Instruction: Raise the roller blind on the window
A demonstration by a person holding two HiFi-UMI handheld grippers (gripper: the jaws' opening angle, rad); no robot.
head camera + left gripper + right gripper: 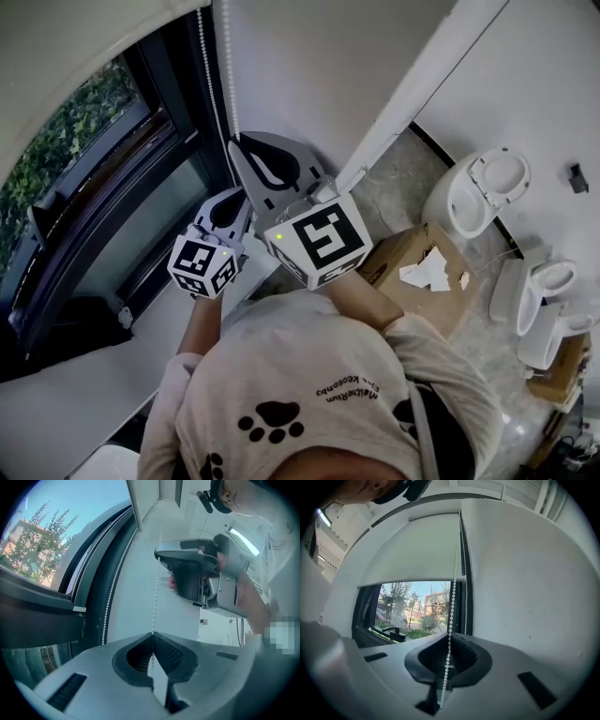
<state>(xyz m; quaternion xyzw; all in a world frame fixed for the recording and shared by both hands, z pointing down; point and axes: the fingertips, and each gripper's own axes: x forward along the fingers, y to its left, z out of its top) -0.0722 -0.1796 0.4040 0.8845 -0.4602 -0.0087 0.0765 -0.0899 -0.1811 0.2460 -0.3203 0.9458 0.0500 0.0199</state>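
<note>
The pale roller blind covers the upper part of the window; trees and a building show below its bottom edge. A white bead chain hangs beside the dark frame as two strands. My left gripper is shut on the nearer strand, with its tips pinched on the beads. From there the chain runs straight up to my right gripper, which is higher. In the right gripper view the chain passes between the right gripper's slightly parted jaws. It shows along its whole length there.
A plain white wall lies right of the chain. A black window handle is on the frame and a white sill runs below it. Behind me on the floor are a cardboard box and white toilets.
</note>
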